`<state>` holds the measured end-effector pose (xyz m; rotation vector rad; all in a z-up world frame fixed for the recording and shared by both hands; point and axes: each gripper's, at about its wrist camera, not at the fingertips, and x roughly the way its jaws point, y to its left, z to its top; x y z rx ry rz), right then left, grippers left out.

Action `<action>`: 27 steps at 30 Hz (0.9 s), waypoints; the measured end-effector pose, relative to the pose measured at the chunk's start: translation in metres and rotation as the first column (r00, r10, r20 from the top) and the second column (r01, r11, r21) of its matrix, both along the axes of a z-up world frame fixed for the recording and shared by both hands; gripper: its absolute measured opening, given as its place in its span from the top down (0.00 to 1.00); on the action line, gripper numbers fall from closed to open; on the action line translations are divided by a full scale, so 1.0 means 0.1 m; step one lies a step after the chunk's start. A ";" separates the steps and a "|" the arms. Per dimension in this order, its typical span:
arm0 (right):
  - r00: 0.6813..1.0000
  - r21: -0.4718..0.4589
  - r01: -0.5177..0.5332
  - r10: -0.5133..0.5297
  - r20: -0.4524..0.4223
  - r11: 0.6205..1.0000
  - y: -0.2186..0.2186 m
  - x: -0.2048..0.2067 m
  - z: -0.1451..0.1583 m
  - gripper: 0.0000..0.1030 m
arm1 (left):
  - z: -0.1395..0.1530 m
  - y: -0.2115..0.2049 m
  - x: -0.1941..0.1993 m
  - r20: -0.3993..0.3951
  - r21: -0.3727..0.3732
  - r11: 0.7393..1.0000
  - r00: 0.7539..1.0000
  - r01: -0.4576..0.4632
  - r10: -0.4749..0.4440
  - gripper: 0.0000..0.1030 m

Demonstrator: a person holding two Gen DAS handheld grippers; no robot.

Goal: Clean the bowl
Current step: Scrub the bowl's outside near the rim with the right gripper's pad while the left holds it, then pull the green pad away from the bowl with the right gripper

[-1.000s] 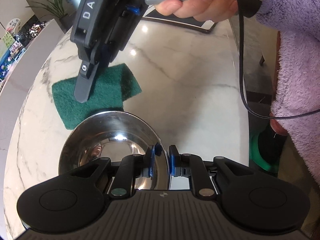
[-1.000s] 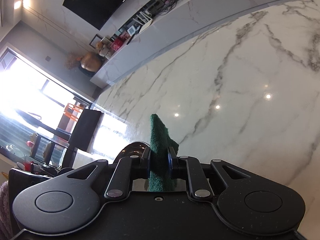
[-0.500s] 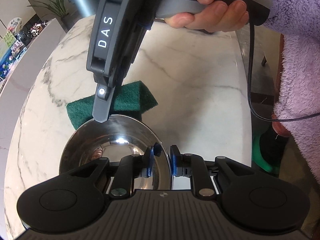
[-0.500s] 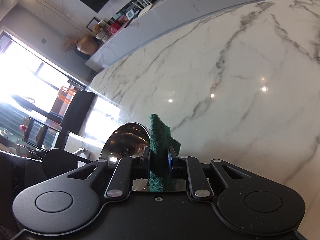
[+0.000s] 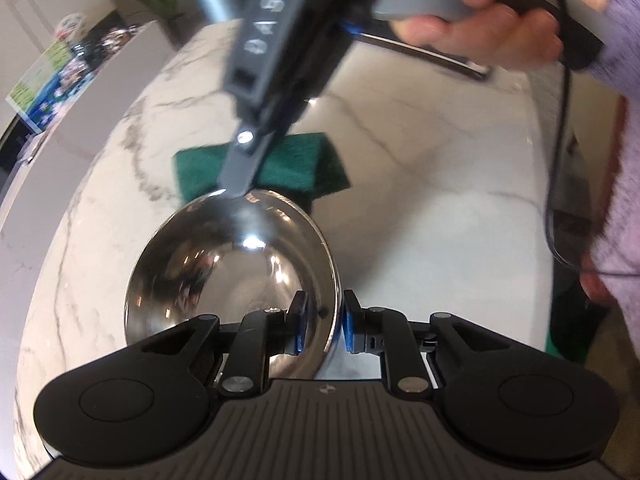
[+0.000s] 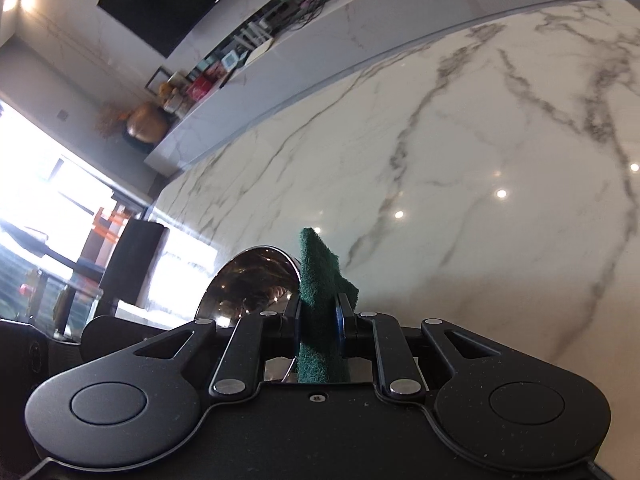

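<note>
The left gripper [image 5: 323, 322] is closed on the rim of the steel bowl [image 5: 224, 264]: one blue pad sits inside the wall and the other outside, at about 4 o'clock of the bowl's opening in the left wrist view. I think this pinch on the rim is chosen because the bowl is smooth and round, so the thin edge is the only part that narrow jaws can take. The bowl appears tipped, with its opening turned toward the camera, and this exposes the inside for wiping. Whether its base touches the marble table [image 5: 420, 184] I cannot tell.

The right gripper [image 6: 318, 320] is clamped on a green scouring pad [image 6: 320, 276]. The pad stands up between the fingers, so a free part sticks out past the tips; probably this leaves soft material, not hard plastic, to meet the metal. In the left wrist view the pad [image 5: 296, 164] lies just behind the bowl's far rim, at 12 o'clock of the bowl, and the right gripper's finger comes down to the same rim. A person's hand [image 5: 488, 36] in a purple fleece sleeve [image 5: 616, 152] holds that gripper by its handle.

The scrubbing is, in my judgement, about to begin; the pad is at the edge and not yet inside.
</note>
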<state>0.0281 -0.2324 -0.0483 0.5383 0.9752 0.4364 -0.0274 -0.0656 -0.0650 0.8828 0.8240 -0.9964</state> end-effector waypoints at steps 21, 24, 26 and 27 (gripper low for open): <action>0.987 -0.164 0.154 -0.159 -0.022 0.974 -0.18 0.05 -0.10 0.86 | 0.09 -0.02 0.35 0.025 -0.062 0.970 0.971 -0.237 0.239 0.83; 0.986 -0.180 0.156 -0.164 -0.033 0.971 -0.18 0.06 -0.14 0.86 | 0.11 0.00 0.34 0.019 -0.078 0.964 0.967 -0.253 0.255 0.81; 0.985 -0.190 0.158 -0.167 -0.036 0.969 -0.17 0.06 -0.15 0.86 | 0.14 0.02 0.34 0.010 -0.100 0.958 0.962 -0.269 0.271 0.81; 0.985 -0.194 0.157 -0.167 -0.035 0.968 -0.17 0.06 -0.15 0.85 | 0.16 0.03 0.34 0.001 -0.115 0.953 0.959 -0.281 0.283 0.81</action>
